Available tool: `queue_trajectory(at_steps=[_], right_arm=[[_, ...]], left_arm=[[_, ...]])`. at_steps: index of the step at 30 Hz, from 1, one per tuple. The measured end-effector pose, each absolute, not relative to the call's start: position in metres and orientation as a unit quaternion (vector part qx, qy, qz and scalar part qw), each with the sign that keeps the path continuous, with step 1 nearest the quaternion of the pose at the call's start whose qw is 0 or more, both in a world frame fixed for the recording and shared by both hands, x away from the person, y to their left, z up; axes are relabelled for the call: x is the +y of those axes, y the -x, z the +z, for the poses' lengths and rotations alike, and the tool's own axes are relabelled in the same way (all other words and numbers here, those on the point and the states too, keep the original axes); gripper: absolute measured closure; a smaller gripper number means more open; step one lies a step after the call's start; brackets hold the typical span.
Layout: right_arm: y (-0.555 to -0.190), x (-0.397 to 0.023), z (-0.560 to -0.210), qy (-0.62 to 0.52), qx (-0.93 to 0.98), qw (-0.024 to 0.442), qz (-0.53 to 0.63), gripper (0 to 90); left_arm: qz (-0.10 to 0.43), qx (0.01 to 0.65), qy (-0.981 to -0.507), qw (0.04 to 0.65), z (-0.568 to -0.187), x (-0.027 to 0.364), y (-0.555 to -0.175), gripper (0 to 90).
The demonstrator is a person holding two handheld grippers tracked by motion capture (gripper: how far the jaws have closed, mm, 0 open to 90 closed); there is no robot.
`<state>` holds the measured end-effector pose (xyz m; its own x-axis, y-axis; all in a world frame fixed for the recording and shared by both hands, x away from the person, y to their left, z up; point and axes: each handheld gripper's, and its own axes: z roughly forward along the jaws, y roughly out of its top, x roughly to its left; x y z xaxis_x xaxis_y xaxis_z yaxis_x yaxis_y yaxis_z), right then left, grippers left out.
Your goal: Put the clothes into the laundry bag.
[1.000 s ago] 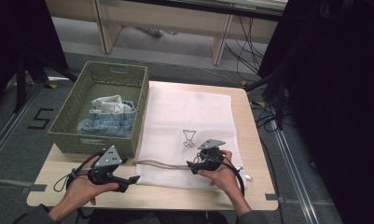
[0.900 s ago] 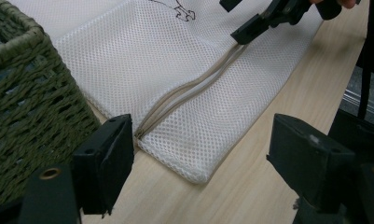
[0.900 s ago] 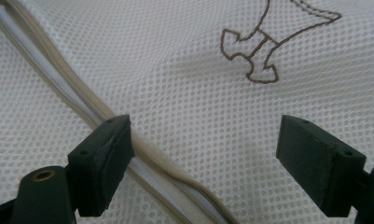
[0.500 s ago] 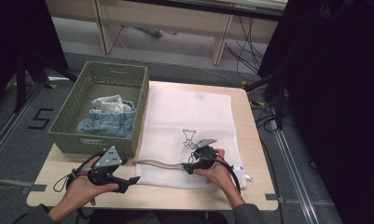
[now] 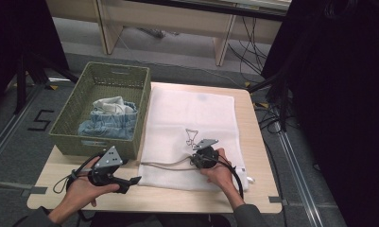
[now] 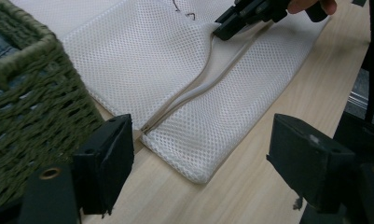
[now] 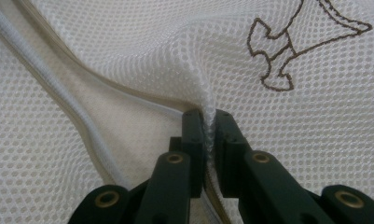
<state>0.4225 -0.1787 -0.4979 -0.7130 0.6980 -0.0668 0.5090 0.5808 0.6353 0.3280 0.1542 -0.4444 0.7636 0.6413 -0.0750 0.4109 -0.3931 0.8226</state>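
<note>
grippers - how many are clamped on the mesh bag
1. The right gripper is shut on the mesh bag by its open zipper; the left gripper is open, near the bag's corner.

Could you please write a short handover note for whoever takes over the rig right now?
Right gripper: shut on a fold of the mesh bag at the upper edge of its zipper opening, lifting that edge slightly.
Left gripper: open, holding nothing, on the table by the bag's near left corner, where the zipper ends.
Things: the bag lies flat on the table; the green basket at its left holds jeans and a white cloth.
Done: the zipper is open.
Left: probably grip the lower edge, spread the opening and load the clothes.
</note>
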Motion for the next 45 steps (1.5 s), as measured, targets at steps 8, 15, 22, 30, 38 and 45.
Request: queue_trajectory(at_steps=[8,15,22,30,38,45], right_arm=[[-0.423,-0.182,-0.476,-0.341,0.864,0.182,0.324,86.4],[-0.424,-0.183,-0.462,-0.346,0.852,0.197,0.34,86.5],[-0.425,-0.186,-0.454,-0.348,0.848,0.197,0.349,86.5],[-0.425,-0.186,-0.455,-0.35,0.848,0.194,0.349,86.4],[-0.425,-0.186,-0.456,-0.348,0.849,0.194,0.346,86.2],[-0.426,-0.185,-0.457,-0.345,0.85,0.197,0.347,86.2]], left_arm=[[0.175,0.349,-0.788,0.476,-0.421,0.18,-0.349,22.3],[0.25,0.423,-0.761,0.425,-0.379,0.232,-0.427,16.6],[0.19,0.468,-0.799,0.326,-0.394,0.253,-0.496,16.0],[0.127,0.464,-0.828,0.288,-0.416,0.242,-0.532,15.6],[0.107,0.445,-0.85,0.259,-0.442,0.219,-0.547,13.2],[0.102,0.444,-0.857,0.239,-0.471,0.211,-0.554,20.2]])
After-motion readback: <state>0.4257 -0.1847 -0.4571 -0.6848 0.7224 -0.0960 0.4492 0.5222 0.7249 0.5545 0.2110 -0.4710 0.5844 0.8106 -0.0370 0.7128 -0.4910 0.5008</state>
